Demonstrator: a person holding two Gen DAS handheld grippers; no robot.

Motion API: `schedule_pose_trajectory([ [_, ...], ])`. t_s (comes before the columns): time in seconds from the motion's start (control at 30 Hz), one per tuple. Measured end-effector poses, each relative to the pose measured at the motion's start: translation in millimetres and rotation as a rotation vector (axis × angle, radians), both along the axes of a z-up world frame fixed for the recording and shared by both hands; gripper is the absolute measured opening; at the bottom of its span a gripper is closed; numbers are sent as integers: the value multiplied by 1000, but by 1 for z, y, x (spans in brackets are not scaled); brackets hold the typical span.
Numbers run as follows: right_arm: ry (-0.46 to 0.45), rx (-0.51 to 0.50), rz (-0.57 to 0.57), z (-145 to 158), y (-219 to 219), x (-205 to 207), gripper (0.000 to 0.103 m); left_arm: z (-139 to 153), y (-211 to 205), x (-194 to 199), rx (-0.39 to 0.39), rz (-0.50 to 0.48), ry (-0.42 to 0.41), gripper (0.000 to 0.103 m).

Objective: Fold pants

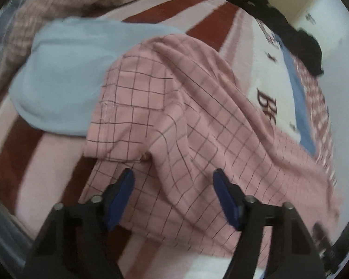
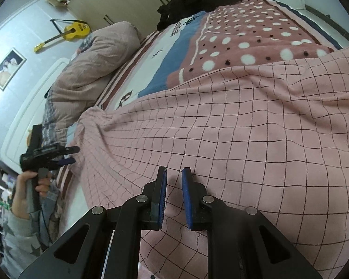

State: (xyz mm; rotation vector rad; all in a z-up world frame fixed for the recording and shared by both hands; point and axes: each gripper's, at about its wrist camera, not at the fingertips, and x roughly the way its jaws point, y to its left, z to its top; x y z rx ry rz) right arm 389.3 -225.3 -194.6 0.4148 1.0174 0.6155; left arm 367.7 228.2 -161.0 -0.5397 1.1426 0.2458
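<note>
The pink knit pants with a thin dark grid [image 1: 186, 125] [image 2: 232, 139] lay spread across the bed. Their cloth was creased and rumpled.
</note>
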Motion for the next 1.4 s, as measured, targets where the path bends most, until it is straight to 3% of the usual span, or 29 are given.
schedule_pose_trajectory([
  [0.13, -1, 1, 2, -1, -1, 1, 10, 0, 8, -4, -63, 54, -46, 47],
  [0.23, -1, 3, 1, -1, 0, 1, 10, -2, 10, -9, -174, 65, -56, 45],
  [0.4, -4, 2, 1, -2, 2, 1, 10, 1, 2, -4, -121, 81, -75, 45],
  [0.47, -3, 5, 1, -2, 2, 2, 10, 3, 6, 2, -42, 114, -92, 44],
  [0.53, -1, 9, 2, -2, 1, 1, 10, 8, 11, 4, 78, 137, -96, 30],
  [0.67, 2, 14, 1, -2, -3, 0, 10, 16, 30, -4, 132, 190, -119, 12],
  [0.8, 1, 4, -17, 4, -12, -3, 10, 27, 42, -12, 382, 281, -47, 10],
  [0.87, -17, -4, -43, 15, -25, -7, 10, 24, 54, -18, 395, 308, -2, 10],
  [0.97, -47, -27, -88, 33, -52, -11, 10, 21, 58, -20, 374, 299, 25, 11],
  [1.0, -59, -45, -113, 41, -68, -13, 19, 24, 57, -22, 369, 291, 19, 17],
  [1.03, -70, -61, -132, 47, -79, -14, 25, 27, 55, -27, 364, 283, 7, 31],
  [1.1, -103, -123, -199, 61, -112, -19, 30, 35, 43, -29, 360, 246, -27, 52],
  [1.17, -127, -212, -266, 70, -143, -21, 32, 44, 25, -27, 381, 180, -52, 53],
  [1.27, -115, -279, -345, 70, -184, -20, 55, 54, -8, -19, 375, 106, -82, 56],
  [1.33, -95, -298, -406, 63, -215, -19, 56, 57, -20, -16, 347, 76, -98, 59],
  [1.4, -72, -312, -442, 52, -242, -15, 63, 57, -30, -13, 320, 46, -103, 61],
])
